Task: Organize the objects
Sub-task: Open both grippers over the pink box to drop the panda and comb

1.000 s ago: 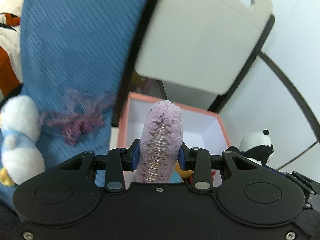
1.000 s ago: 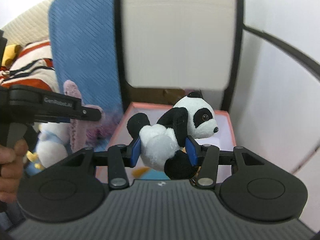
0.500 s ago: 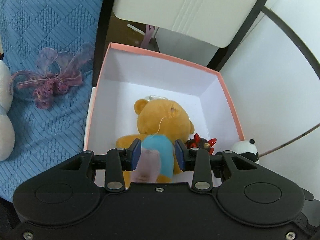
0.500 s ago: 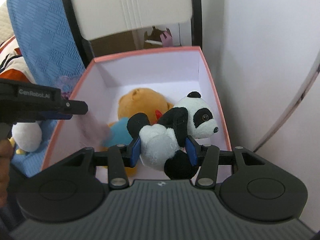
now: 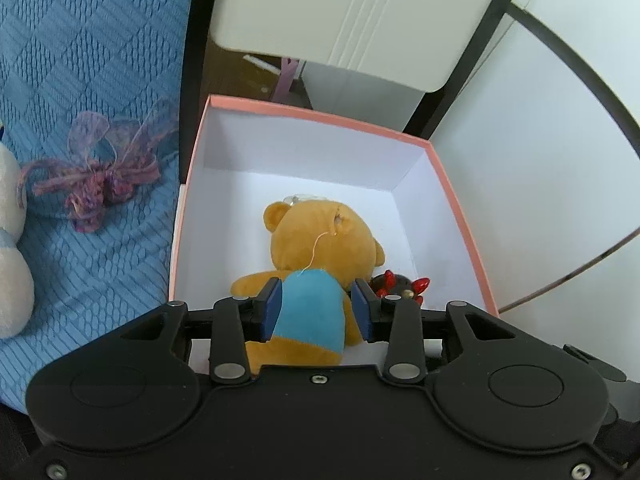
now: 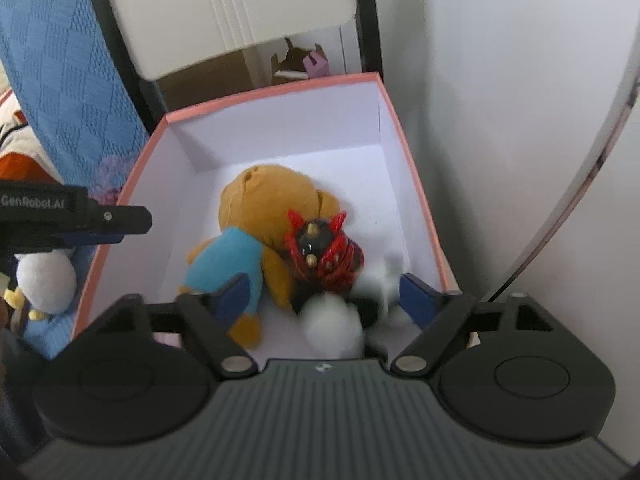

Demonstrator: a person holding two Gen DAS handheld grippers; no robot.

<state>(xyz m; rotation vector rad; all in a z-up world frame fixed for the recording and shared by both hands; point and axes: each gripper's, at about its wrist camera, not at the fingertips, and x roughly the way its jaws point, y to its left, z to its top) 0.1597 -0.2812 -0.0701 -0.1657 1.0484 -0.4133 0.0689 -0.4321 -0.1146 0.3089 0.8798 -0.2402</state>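
A pink-rimmed white box (image 5: 308, 114) (image 6: 264, 94) holds an orange bear in a blue shirt (image 5: 320, 248) (image 6: 260, 216) and a red-and-black toy (image 5: 400, 286) (image 6: 320, 252). My left gripper (image 5: 316, 308) hangs open and empty over the box's near side, above the bear. My right gripper (image 6: 320, 296) is open wide over the box; the panda plush (image 6: 340, 320), blurred, drops out of it beside the red toy. The left gripper shows from the side in the right wrist view (image 6: 120, 220).
A blue blanket (image 5: 80, 80) lies left of the box with a purple ribbon bow (image 5: 104, 172) and a white penguin plush (image 5: 12, 248) (image 6: 44, 280) on it. A white chair back (image 5: 360, 12) stands behind the box. A white wall (image 6: 520, 120) is on the right.
Both grippers tipped down over the box. The left one let go of the purple fuzzy thing, which is out of view now. The right one opened and released the panda.
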